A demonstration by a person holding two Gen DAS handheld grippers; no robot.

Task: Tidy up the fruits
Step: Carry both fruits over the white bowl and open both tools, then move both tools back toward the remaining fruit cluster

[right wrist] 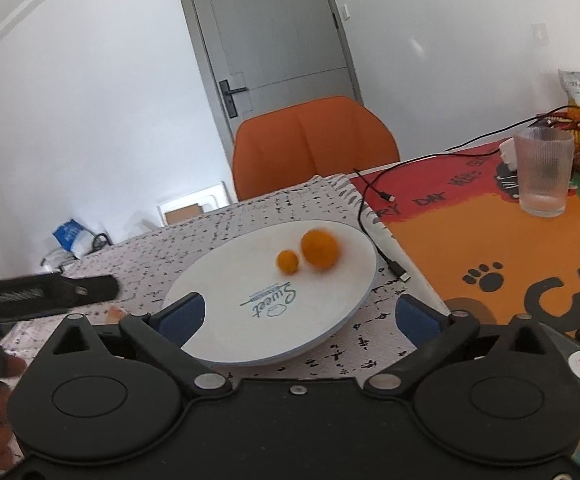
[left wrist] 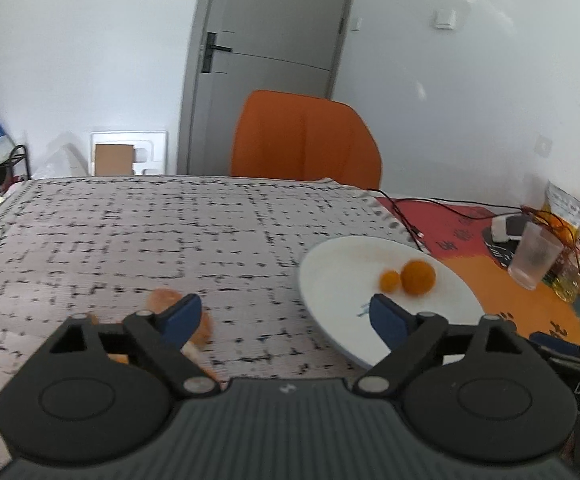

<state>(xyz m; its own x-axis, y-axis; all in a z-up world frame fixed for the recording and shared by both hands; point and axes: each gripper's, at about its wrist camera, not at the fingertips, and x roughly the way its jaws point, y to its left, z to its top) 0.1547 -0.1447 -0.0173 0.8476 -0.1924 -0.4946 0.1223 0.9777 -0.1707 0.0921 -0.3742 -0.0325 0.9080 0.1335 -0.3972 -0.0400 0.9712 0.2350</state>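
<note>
A white plate [left wrist: 346,264] printed "Sweet" lies on the patterned cloth and carries a larger orange [left wrist: 418,277] with a smaller orange [left wrist: 389,281] touching its left side. My left gripper [left wrist: 284,308] is open over the cloth just left of the plate, nothing between its fingers. A blurred peach-coloured fruit [left wrist: 162,299] lies on the cloth behind its left finger, partly hidden. In the right wrist view the plate [right wrist: 230,280], the larger orange [right wrist: 320,249] and the smaller orange [right wrist: 288,261] lie ahead. My right gripper [right wrist: 300,310] stands open at the plate's near edge, holding nothing.
An orange chair [right wrist: 314,140] stands at the table's far side before a grey door. On the colourful cat mat [right wrist: 490,240] to the right are a ribbed glass [right wrist: 544,172], a black cable [right wrist: 374,216], bottles and snack bags. The left gripper's body [right wrist: 50,292] shows at the right view's left edge.
</note>
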